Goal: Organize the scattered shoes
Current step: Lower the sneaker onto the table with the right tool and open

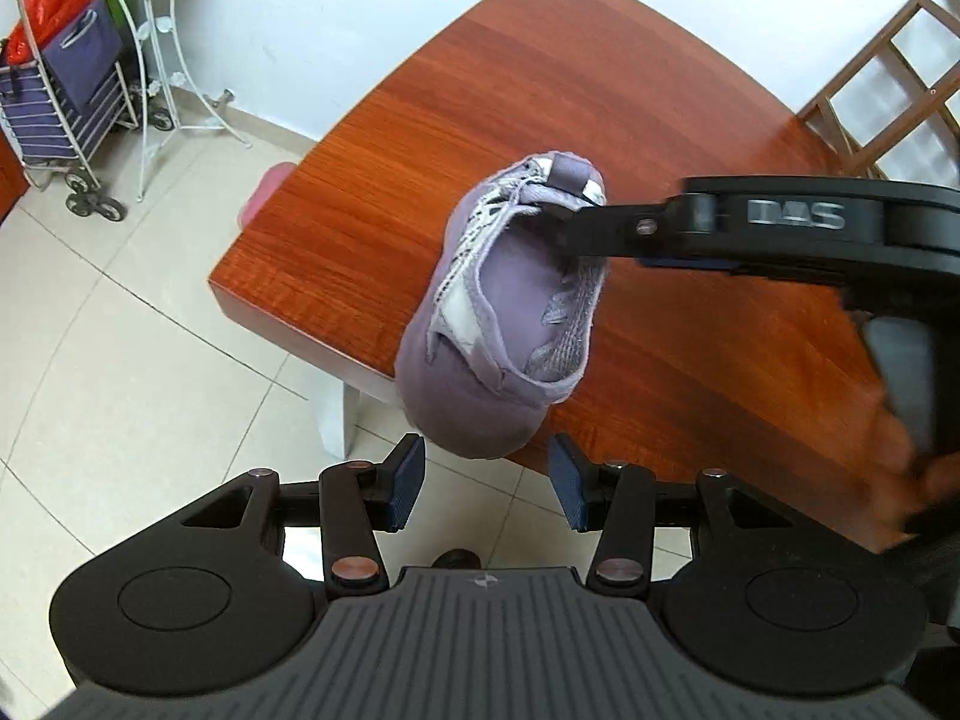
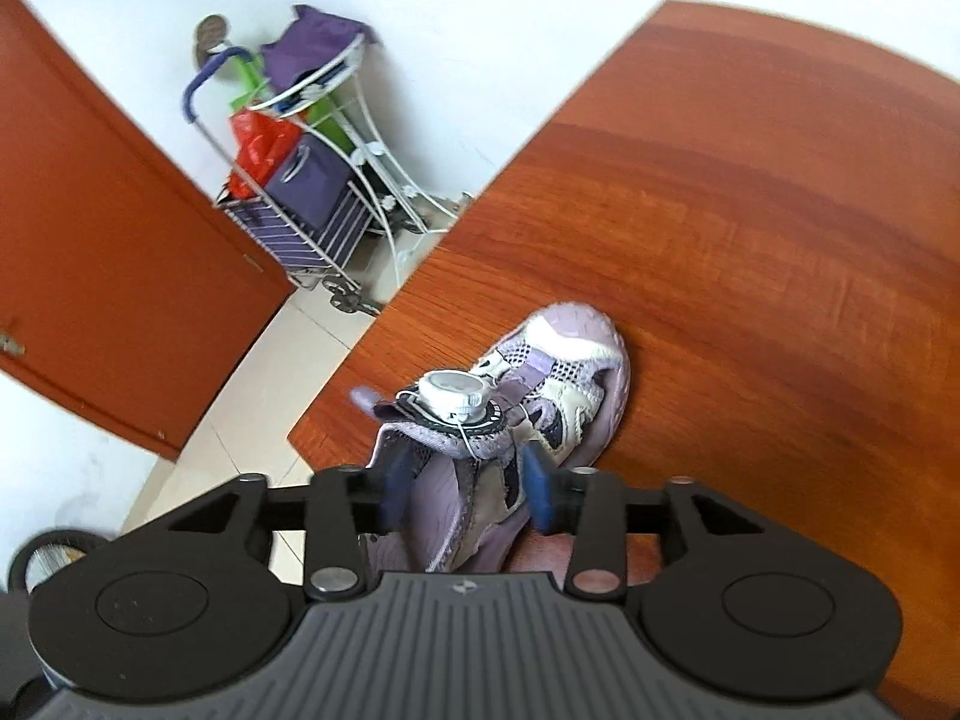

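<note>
Fingers of the right gripper (image 2: pixel 462 480) are clamped on the collar of a purple shoe (image 2: pixel 528 396), one blue pad (image 2: pixel 543 495) outside the opening and the other inside it. Fingers of the left gripper (image 1: pixel 486 480) stand apart with nothing between them, just below the heel of that shoe (image 1: pixel 498 312).

Shoe position: held above the near corner of the wooden table (image 1: pixel 600 90), toe pointing away from the right gripper. In the left wrist view the right gripper (image 1: pixel 567 234) enters from the side and its tips are buried in the collar. Whether the sole touches the table cannot be determined. The white dial closure (image 2: pixel 453 393) on the tongue is visible; the heel is cut off behind the right gripper body.

Motion blur obscures the hand (image 1: pixel 912 420) holding the right gripper.

Surface and room, relative to the table: pale floor tiles (image 1: pixel 120 330) lie below its corner. Well beyond that corner, a striped shopping trolley (image 2: pixel 312 222) and a white wire stand (image 2: pixel 372 168) sit against the white wall, beside a brown door (image 2: pixel 108 240). A chair back (image 1: pixel 888 72) stands at the table's far side.
</note>
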A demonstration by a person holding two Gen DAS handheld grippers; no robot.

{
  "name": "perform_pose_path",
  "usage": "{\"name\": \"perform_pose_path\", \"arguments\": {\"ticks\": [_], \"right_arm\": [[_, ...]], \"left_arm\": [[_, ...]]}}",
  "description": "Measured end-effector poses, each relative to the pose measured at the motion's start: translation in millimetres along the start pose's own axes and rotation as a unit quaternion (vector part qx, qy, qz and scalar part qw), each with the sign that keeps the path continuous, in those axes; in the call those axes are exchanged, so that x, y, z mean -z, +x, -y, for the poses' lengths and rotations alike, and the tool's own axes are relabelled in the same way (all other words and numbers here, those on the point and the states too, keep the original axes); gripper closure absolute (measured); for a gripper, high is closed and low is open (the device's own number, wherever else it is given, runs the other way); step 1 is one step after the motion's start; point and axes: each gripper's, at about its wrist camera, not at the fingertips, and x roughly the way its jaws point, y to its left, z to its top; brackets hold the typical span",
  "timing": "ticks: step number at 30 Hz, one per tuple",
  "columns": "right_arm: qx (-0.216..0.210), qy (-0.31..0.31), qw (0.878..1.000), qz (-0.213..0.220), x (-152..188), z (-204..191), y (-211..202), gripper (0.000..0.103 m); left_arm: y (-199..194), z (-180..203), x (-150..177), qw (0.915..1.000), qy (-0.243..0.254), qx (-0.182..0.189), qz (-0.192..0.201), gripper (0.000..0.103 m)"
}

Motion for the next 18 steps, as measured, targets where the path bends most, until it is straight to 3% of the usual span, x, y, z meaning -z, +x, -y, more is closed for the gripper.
{"name": "perform_pose_path", "arguments": {"ticks": [8,18], "right_arm": [[0.038,0.010,0.999,0.022,14,34,-36,0.037],[0.085,0.022,0.995,0.050,31,77,-82,0.037]], "left_arm": [[24,5,-1,0.9995,0.019,-0.012,-0.023,0.054],[35,5,-10,0.9993,0.030,-0.018,-0.013,0.055]]}}
